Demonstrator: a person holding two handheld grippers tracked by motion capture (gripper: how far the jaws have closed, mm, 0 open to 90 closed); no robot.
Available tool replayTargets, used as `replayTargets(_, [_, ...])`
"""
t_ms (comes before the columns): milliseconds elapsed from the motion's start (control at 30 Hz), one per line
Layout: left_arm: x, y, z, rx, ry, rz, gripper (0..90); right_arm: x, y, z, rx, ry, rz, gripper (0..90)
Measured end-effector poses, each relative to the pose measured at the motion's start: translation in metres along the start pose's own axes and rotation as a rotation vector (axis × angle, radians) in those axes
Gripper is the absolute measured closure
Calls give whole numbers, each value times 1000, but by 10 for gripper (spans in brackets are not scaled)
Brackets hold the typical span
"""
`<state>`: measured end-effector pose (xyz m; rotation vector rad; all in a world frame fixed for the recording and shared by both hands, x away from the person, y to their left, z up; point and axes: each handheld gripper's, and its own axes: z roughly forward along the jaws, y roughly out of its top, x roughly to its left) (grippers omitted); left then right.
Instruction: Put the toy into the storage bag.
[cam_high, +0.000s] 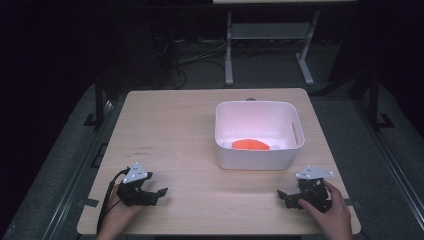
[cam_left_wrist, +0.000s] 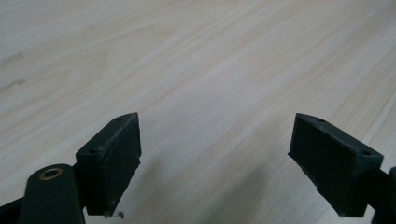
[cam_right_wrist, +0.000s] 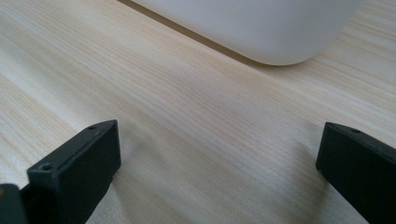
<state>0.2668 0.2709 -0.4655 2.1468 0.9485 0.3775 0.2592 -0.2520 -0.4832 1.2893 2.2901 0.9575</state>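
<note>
On the wooden surface (cam_high: 175, 125) sits my white bin (cam_high: 257, 155), with its long side going left to right and an orange thing (cam_high: 250, 144) lying flat inside. It is just ahead of my right fingers (cam_high: 289, 197) and far from my left fingers (cam_high: 155, 194). Both are spread wide, low over bare wood, holding nothing.
</note>
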Motion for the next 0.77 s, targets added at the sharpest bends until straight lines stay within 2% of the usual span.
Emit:
replayTargets(133, [-2,-5,5,27,22,-6,142,0,0,0,0,0,0,0])
replayTargets(233, [-4,-7,6,18,43,20,133,0,0,0,0,0,0,0])
replayTargets(767, [-4,-8,5,21,39,19,132,0,0,0,0,0,0,0])
